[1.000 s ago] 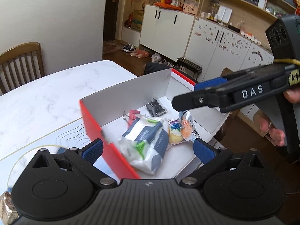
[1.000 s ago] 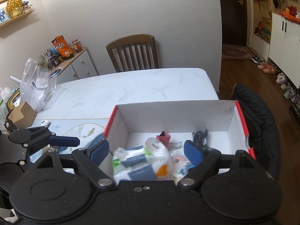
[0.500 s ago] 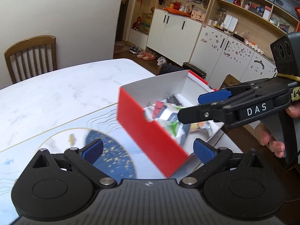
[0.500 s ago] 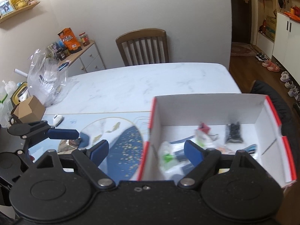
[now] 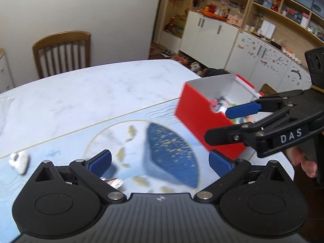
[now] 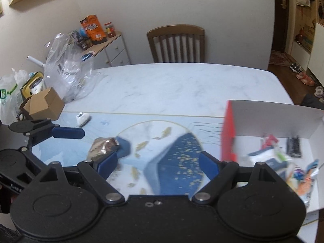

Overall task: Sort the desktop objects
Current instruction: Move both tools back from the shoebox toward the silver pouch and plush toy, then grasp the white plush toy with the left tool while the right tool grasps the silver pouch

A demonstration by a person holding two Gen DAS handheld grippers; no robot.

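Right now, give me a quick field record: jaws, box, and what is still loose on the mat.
left gripper: jaws open, empty
right gripper: jaws open, empty
red box: on the mat's right end, open, holding several packets and clips
loose on mat: brown foil packet, small white item
mat: blue and white, on marble table

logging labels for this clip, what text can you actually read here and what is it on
"DAS": white letters on the side of the right gripper, seen from the left wrist.
Too blurred or small to read: the orange snack bag, the jars beside it, and the wrappers in the red box.
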